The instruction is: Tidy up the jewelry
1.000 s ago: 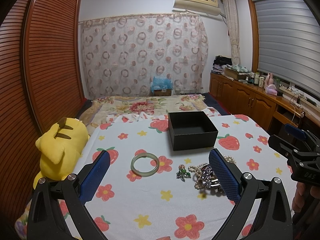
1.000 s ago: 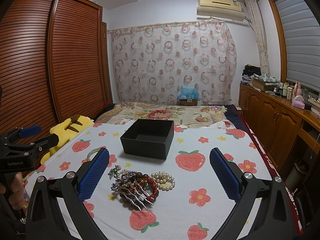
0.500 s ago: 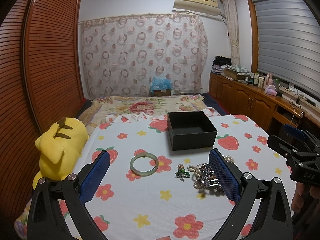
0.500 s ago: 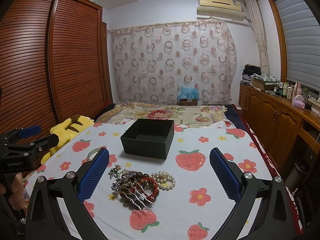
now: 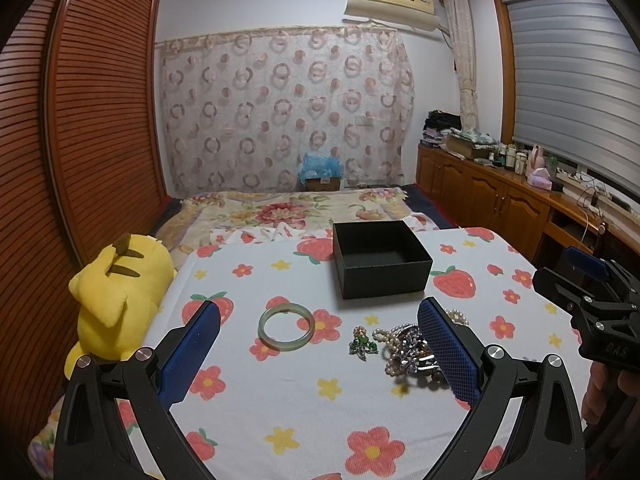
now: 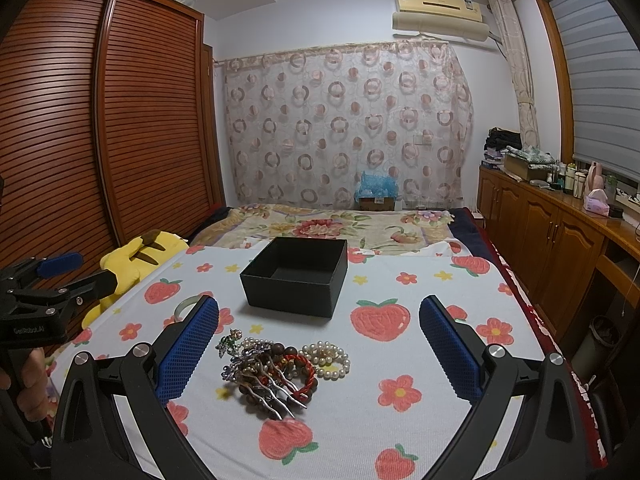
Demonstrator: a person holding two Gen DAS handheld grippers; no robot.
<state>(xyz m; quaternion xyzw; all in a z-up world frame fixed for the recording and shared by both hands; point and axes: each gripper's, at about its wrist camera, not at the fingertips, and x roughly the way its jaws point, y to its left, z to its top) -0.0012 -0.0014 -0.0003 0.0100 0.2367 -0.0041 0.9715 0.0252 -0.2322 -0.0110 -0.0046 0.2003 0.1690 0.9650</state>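
Note:
An open black box stands on the flowered cloth. A pale green bangle lies in front of it to the left; only part of the bangle shows in the right wrist view. A green brooch lies beside a heap of pearl strands, beads and a hair comb. My left gripper is open and empty, above the cloth near the bangle. My right gripper is open and empty, above the heap.
A yellow plush toy lies at the cloth's left edge. A flowered bed lies behind. A wooden wardrobe stands left, and wooden cabinets with bottles run along the right.
The left wrist view has shifted slightly; the box and jewelry sit a touch further left and lower in the frame. The right gripper has barely moved.

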